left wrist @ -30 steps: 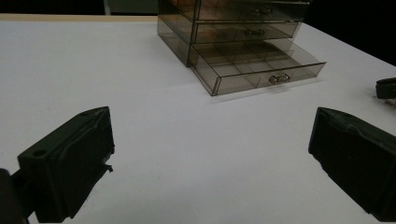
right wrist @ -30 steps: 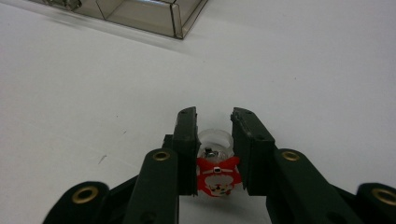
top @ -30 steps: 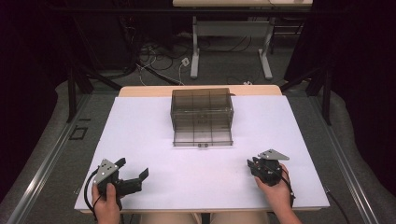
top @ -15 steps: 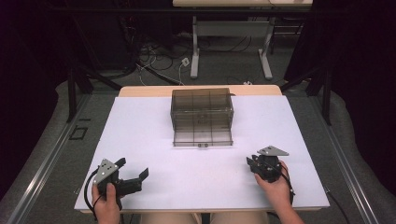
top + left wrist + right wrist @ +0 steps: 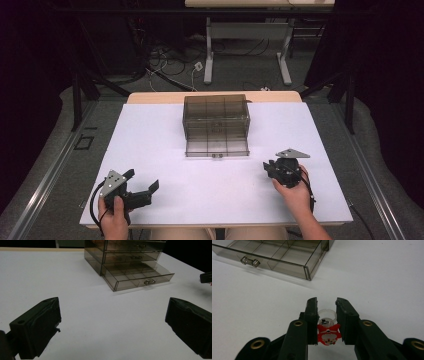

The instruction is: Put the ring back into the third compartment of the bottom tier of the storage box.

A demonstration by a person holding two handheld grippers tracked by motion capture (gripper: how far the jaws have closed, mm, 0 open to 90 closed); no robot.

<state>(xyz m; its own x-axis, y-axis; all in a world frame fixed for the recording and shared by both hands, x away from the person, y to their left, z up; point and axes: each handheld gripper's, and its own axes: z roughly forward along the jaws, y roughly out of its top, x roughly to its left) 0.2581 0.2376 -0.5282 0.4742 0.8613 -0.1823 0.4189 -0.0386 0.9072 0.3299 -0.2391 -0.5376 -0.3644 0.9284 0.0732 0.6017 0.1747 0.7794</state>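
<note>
A smoky clear drawer cabinet (image 5: 216,120) stands at the table's middle back, its bottom drawer (image 5: 217,146) pulled out, with divided compartments and a small handle (image 5: 248,261). My right gripper (image 5: 326,302) is shut on a small red and clear toy (image 5: 327,326) held between its black jaws, just above the white tabletop to the right of the drawer. In the high view the right gripper (image 5: 272,167) sits at the front right. My left gripper (image 5: 144,184) rests at the front left, open, with nothing between its wide-apart jaws; the drawer (image 5: 137,275) lies ahead of it.
The white table top (image 5: 150,150) spreads around the cabinet. Its front edge runs near both hands. Beyond the far edge are desk legs (image 5: 208,55) and loose cables (image 5: 165,60) on the floor.
The right gripper has shifted slightly. The left gripper has kept still.
</note>
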